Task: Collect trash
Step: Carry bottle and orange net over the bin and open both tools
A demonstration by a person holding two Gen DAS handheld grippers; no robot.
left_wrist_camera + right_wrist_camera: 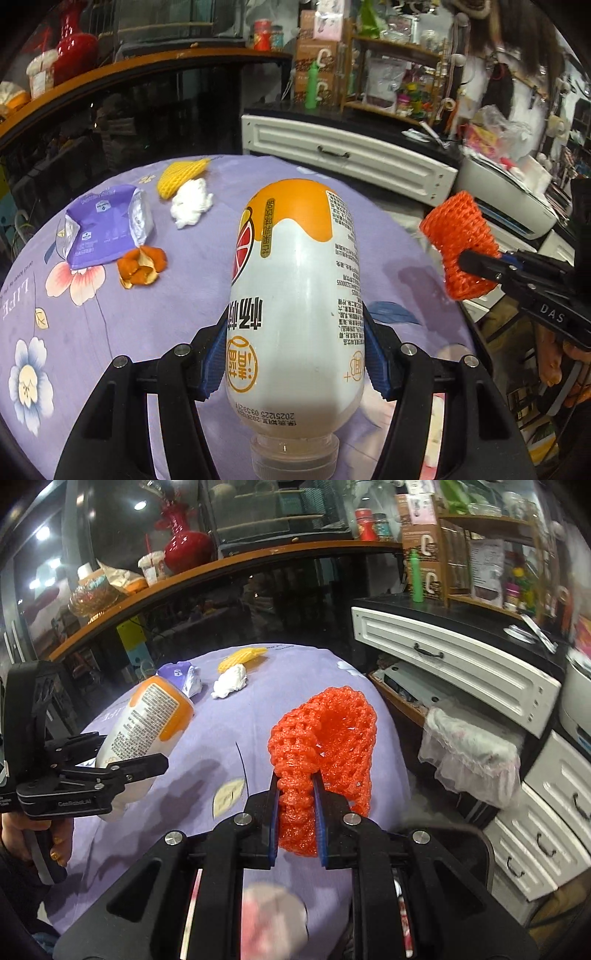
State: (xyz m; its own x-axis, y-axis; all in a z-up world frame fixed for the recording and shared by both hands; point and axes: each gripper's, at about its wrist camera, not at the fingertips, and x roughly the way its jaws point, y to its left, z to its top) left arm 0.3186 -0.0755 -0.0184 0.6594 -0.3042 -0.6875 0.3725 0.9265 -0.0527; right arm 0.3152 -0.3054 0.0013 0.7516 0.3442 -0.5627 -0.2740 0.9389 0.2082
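Observation:
My left gripper [295,314] is shut on a white and orange drink bottle [295,295], cap toward the camera, held above the purple flowered tablecloth [147,314]. The bottle also shows in the right wrist view [147,720]. My right gripper [295,779] is shut on a red foam fruit net [325,738], held over the table's right side; the net also shows in the left wrist view [460,243]. On the cloth's far left lie a purple snack bag [107,225], orange peel [142,266], a white crumpled tissue [192,203] and a yellow foam net [181,175].
A white drawer cabinet [454,664] with a lace cloth [472,753] stands right of the table. A dark glass counter [129,110] with a red vase [74,44] runs behind. A blurred pinkish object [273,919] sits below my right gripper.

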